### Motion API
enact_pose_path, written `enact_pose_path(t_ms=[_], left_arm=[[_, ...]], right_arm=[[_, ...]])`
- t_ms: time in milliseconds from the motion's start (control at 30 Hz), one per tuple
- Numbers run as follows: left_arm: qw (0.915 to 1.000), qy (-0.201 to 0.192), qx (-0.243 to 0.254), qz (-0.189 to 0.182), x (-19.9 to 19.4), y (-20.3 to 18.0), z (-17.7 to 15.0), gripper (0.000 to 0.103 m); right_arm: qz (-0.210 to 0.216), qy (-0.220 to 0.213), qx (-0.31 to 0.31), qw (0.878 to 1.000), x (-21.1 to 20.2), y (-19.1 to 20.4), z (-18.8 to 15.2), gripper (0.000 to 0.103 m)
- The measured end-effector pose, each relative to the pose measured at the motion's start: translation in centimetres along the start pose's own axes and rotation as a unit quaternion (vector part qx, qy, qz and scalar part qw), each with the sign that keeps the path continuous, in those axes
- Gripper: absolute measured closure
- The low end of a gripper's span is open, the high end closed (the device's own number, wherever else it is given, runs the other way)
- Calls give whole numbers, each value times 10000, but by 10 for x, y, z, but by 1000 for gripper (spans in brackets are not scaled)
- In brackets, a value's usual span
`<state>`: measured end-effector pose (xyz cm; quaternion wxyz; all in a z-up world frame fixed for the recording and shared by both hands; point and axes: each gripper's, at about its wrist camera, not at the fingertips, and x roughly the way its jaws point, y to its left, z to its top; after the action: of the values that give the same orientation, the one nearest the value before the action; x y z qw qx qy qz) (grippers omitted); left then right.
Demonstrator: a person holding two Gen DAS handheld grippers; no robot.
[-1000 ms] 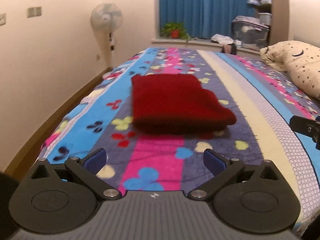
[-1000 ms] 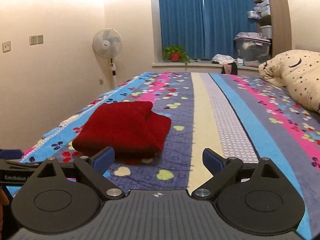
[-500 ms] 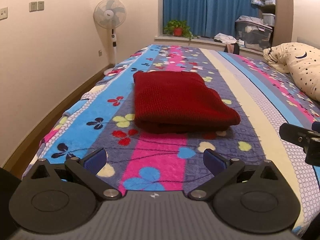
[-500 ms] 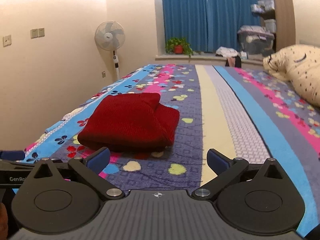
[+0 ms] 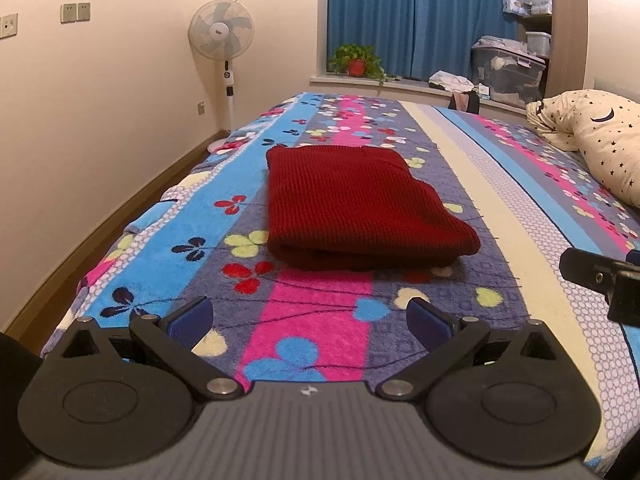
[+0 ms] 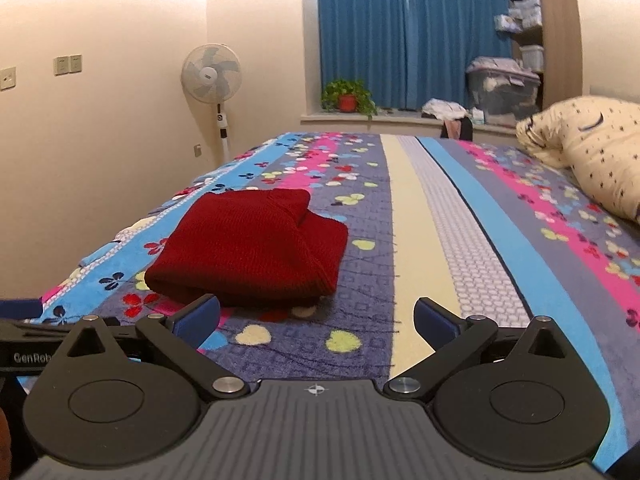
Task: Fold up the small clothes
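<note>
A dark red knitted garment lies folded into a thick rectangle on the striped, flower-patterned bed cover. My left gripper hovers just in front of its near edge, open, with nothing between its blue pads. In the right wrist view the same garment sits ahead and to the left. My right gripper is open too and holds nothing; its left pad is just short of the garment's near edge. Part of the right gripper's black body shows at the right of the left wrist view.
A star-print pillow lies at the bed's far right. A standing fan is by the left wall. On the window ledge are a potted plant and a storage bin. The bed's left edge drops to the floor.
Both views have steadied from slight blur, and the garment has kept its place. The right gripper's jaws have spread a little wider.
</note>
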<state>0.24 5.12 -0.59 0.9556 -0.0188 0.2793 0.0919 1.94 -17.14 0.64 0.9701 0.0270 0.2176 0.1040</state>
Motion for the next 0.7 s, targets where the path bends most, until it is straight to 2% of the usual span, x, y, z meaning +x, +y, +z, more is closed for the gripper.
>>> enact_pose_path(t_ms=[133,700], left_arm=[[10000,-16,-17,-15,0,1,0,0],[10000,-23,-47,-19,-2,2,0,0]], right_arm=[[-38,89,155,9998,3,0,1,1],[67,130,-53,9999,4,9,-3,1]])
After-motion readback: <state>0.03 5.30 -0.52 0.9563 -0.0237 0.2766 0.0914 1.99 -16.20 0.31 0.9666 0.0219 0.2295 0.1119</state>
